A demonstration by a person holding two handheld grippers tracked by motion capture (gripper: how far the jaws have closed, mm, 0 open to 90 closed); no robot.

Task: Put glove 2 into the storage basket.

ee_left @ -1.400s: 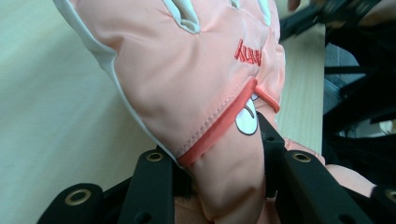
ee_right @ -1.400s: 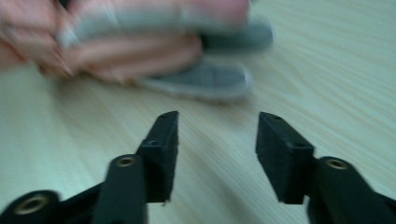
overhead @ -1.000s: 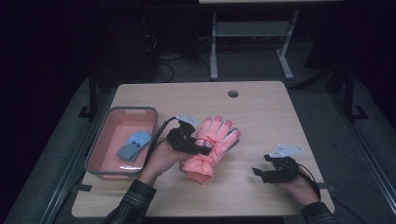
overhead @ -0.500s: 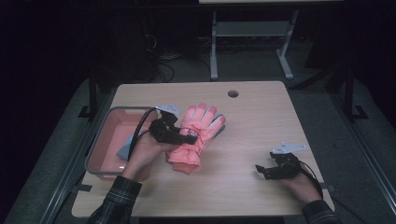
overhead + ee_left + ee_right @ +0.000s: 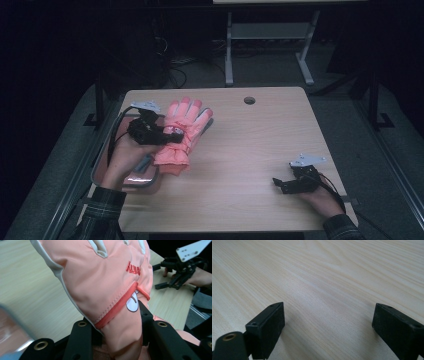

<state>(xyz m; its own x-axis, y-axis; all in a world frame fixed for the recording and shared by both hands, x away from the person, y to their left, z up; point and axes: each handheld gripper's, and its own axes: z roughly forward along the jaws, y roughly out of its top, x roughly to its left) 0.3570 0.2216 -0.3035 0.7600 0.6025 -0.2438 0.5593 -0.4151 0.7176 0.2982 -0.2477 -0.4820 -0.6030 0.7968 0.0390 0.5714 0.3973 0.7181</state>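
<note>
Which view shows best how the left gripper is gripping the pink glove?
The left gripper view: its two black jaws close on the pink glove near the cuff, just below the red trim. The high view shows the left gripper at the glove's side, grip point hidden. The right gripper view shows bare table.

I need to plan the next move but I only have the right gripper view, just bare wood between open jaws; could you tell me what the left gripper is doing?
Observer: The left gripper is shut on a pink glove, near its wrist strap.
Operator: Thank you. Is the glove close to my gripper?
Observer: No, the right gripper rests apart at the table's near right corner.
Operator: Anything else on the table?
Observer: A pink tray sits at the left edge, partly under the left hand.
</note>
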